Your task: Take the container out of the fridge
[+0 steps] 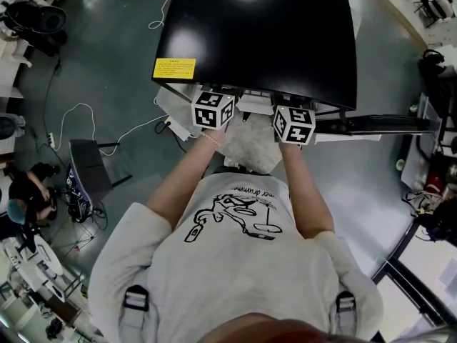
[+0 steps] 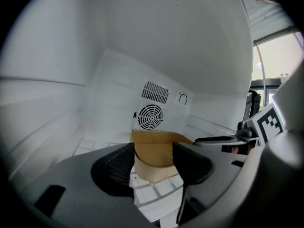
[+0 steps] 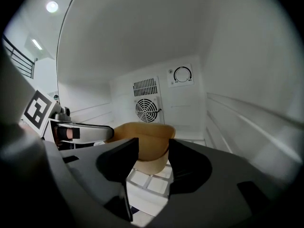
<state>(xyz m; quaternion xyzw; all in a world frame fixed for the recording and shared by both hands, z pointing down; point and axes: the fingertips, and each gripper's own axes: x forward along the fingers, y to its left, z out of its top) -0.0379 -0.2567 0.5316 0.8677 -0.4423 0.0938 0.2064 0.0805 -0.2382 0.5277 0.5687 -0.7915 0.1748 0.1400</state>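
The container (image 2: 153, 167), a tan tapered tub, stood upright inside the fridge (image 1: 257, 34) with its open mouth up and its narrower base on the white gridded shelf (image 2: 159, 190). It sat directly in front of the round fan grille (image 2: 150, 116) on the back wall. Its broad rim ran across both gripper views, with no clear long axis otherwise.

Left gripper (image 2: 153, 148): jaws spread, the container filling the gap between them (contact with the pads could not be confirmed). Right gripper (image 3: 153, 144): likewise spread, the same container showing in its gap and extending behind the jaw edges.

In the head view both forearms (image 1: 189, 170) reached forward and down, side by side, with the marker cubes (image 1: 213, 109) just under the front edge of the fridge's black top. The jaws themselves were out of sight there.

A yellow label (image 1: 174, 68) sat on the top's front left corner, its print too small to read. A dial (image 3: 182, 74) was noted on the back wall, and the T-shirt (image 1: 235, 263) bore a drawing with illegible script.
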